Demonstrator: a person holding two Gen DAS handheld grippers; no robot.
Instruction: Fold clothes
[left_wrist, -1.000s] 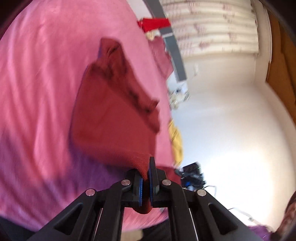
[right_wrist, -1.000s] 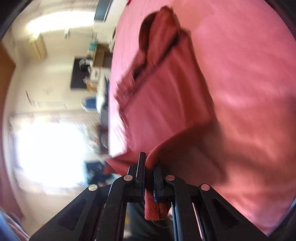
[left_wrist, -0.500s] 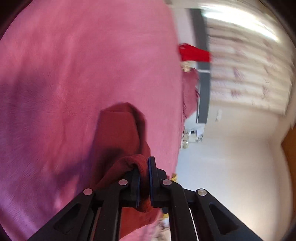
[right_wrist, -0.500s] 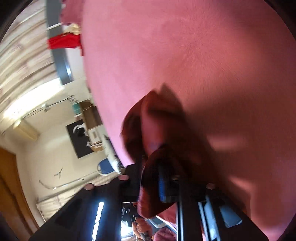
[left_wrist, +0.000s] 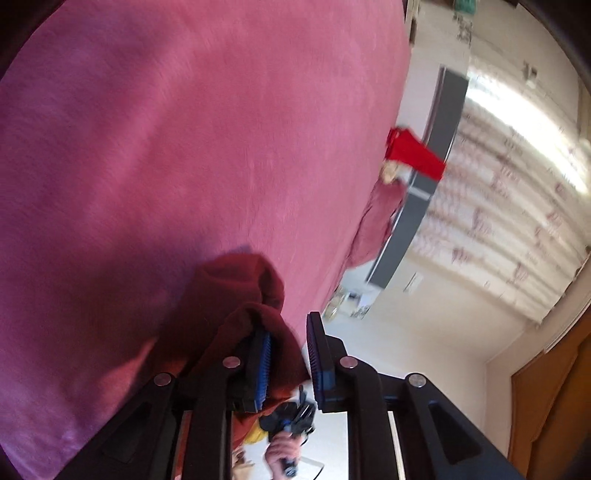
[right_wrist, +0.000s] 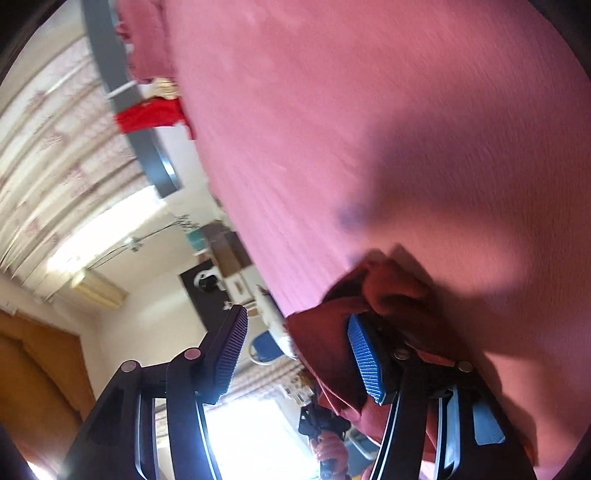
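Observation:
A dark red garment (left_wrist: 236, 291) lies bunched on the pink bed cover (left_wrist: 184, 129), right at my left gripper (left_wrist: 290, 328). Its jaws are opening. A fold of the cloth drapes over the left finger and hangs into the gap, and the pads do not pinch it. In the right wrist view the same garment (right_wrist: 391, 288) is heaped over the right finger of my right gripper (right_wrist: 297, 315), whose jaws are opening wide with only the cloth's edge between them. Bed cover (right_wrist: 369, 110) fills the view beyond.
A bright red cloth (left_wrist: 413, 151) hangs on a grey bed frame (left_wrist: 443, 122) at the far edge, also seen as the red cloth (right_wrist: 147, 114) from the right. Patterned curtains (left_wrist: 517, 203) and a wooden door (left_wrist: 546, 406) stand beyond. A hand (left_wrist: 284, 446) shows below.
Both grippers carried the garment's hem forward and down onto the bed, doubling the cloth over itself. Both pairs of jaws, shut on the hem before, have parted.

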